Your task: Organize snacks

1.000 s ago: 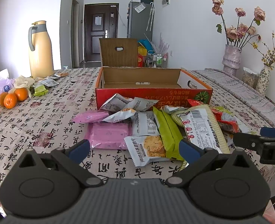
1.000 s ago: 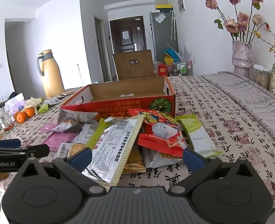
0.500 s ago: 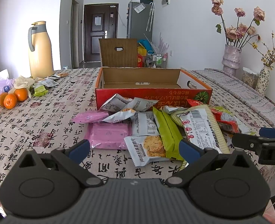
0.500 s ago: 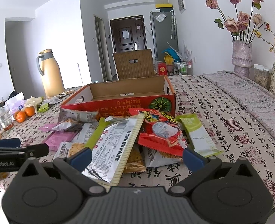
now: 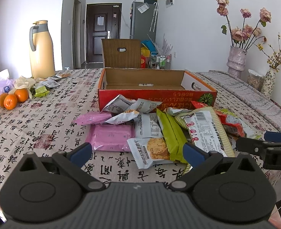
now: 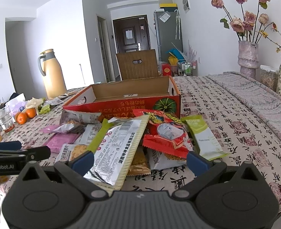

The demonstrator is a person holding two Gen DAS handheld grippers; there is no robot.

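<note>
left tongs [image 5: 137, 152] agape | right tongs [image 6: 139, 160] agape | box [image 5: 155, 95] floor partly hidden

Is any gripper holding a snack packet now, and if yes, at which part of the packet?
Nothing is held. The left gripper and the right gripper are both open, hovering short of the snack pile, jaws wide apart and touching no packet.

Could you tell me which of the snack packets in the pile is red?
The crinkled red packet on the pile's right, just before the box; its neighbours are green, pink or white.
</note>
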